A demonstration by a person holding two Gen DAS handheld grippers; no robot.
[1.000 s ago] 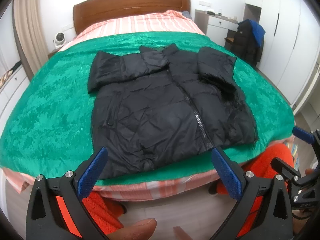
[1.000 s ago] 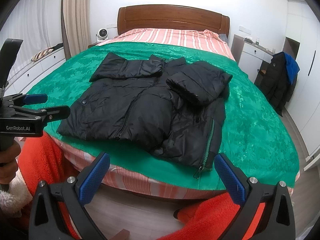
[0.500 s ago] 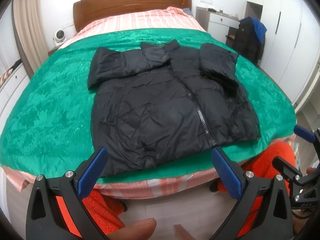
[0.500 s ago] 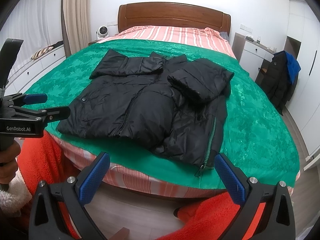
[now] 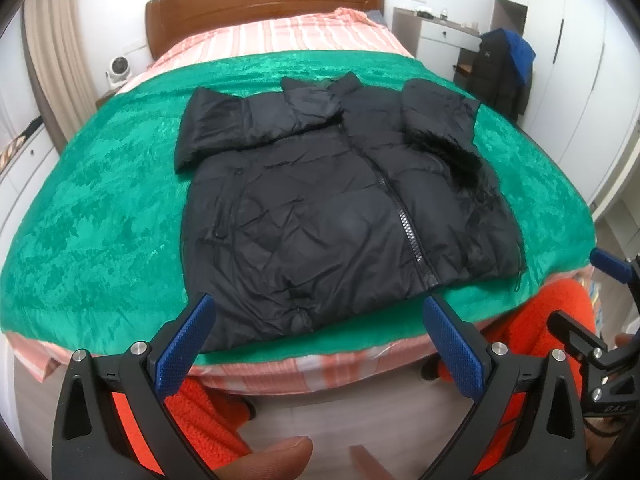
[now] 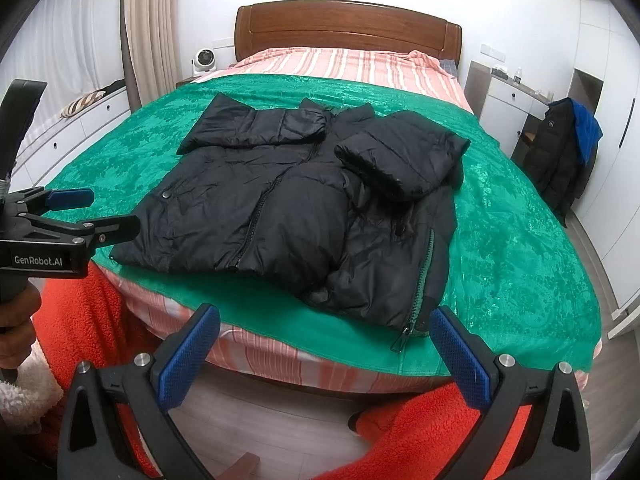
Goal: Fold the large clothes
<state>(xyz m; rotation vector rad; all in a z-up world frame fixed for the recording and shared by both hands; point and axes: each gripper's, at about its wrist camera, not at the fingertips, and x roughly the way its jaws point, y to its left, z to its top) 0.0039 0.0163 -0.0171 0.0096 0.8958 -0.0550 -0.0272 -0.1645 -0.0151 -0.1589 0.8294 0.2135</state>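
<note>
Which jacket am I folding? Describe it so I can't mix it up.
Find the wooden-headboard bed with the green velvet blanket. The black puffer jacket lies flat on it, sleeves folded in; the other dark coat hangs by the wardrobe under a blue garment.

A bed [image 5: 280, 372] carries a green blanket [image 5: 100, 208] under a black jacket [image 5: 320, 216].

From your left gripper [image 5: 318, 344], twelve o'clock lies open over the bed edge [image 5: 320, 364] to the jacket [image 5: 320, 216]. Bare green blanket [image 5: 88, 216] spreads at ten o'clock; your right gripper [image 5: 608, 320] crowds three o'clock.
</note>
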